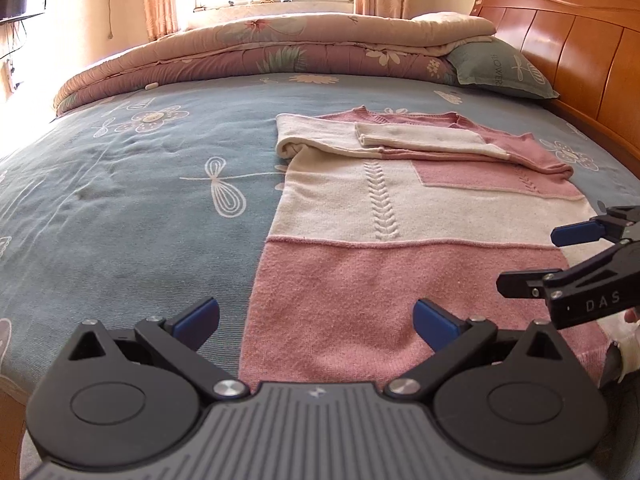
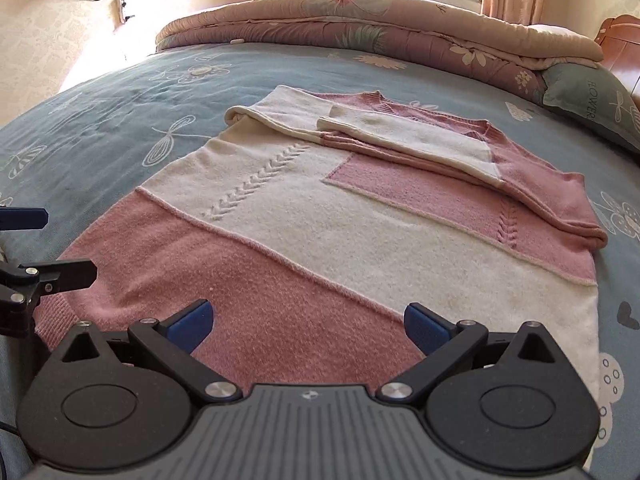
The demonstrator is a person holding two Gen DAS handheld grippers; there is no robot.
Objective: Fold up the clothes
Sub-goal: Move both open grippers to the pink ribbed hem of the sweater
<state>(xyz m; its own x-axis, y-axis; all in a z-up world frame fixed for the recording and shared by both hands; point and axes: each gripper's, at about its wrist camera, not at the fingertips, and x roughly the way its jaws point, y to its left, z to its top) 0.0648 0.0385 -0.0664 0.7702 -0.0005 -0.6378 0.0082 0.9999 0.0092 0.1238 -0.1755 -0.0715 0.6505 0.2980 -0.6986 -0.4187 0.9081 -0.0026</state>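
Note:
A pink and cream knit sweater (image 1: 400, 208) lies flat on the blue flowered bedsheet (image 1: 140, 200), neck toward the far side. Both sleeves (image 1: 420, 138) are folded across its chest. My left gripper (image 1: 316, 320) is open just above the pink hem band, over the sweater's left edge, holding nothing. My right gripper (image 1: 536, 258) comes in from the right edge, open, over the right side of the hem. In the right wrist view the sweater (image 2: 320, 232) fills the middle. The right gripper (image 2: 308, 322) stands open above the hem, and the left gripper (image 2: 52, 246) shows open at the left edge.
A rolled floral quilt (image 1: 280, 48) lies along the far side of the bed below a window. A grey-green pillow (image 1: 500, 68) rests against the wooden headboard (image 1: 568, 48) at the right. Bare sheet stretches left of the sweater.

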